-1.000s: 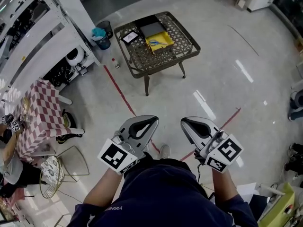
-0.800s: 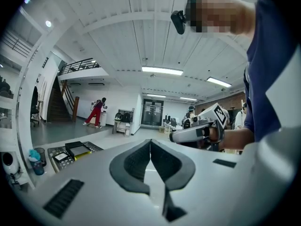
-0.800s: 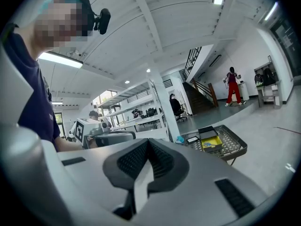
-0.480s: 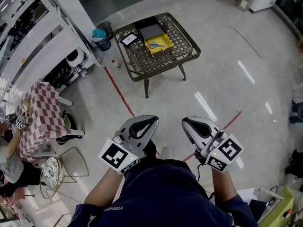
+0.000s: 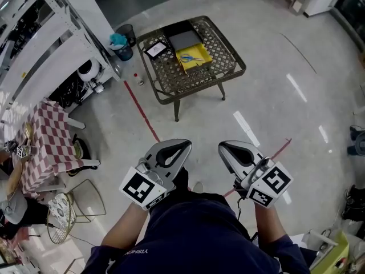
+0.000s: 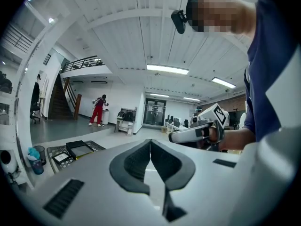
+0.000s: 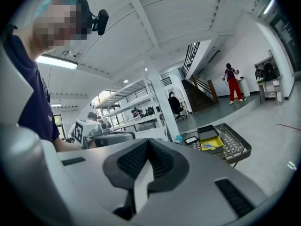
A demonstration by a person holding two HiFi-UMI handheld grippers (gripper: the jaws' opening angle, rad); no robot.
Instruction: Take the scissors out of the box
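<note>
Blue-handled scissors (image 5: 192,56) (image 7: 210,145) lie in an open yellow box (image 5: 193,58) (image 7: 211,144) on a brown lattice metal table (image 5: 217,73) (image 7: 235,150) at the far side of the floor. The box's black lid (image 5: 183,37) lies just behind it. My left gripper (image 5: 181,147) (image 6: 150,145) and my right gripper (image 5: 225,148) (image 7: 148,145) are held side by side close to my body, well short of the table. Both are shut with nothing between the jaws.
A small framed card (image 5: 155,48) lies on the table's left part. A bin with a blue bag (image 5: 122,43) and white shelving (image 5: 51,33) stand to the left. A red floor line (image 5: 142,112) runs toward me. A checkered cloth (image 5: 41,138) and wire basket (image 5: 61,207) sit lower left.
The table with the box has shifted slightly toward me and to the right in the head view. Both grippers keep the same pose before my body.
</note>
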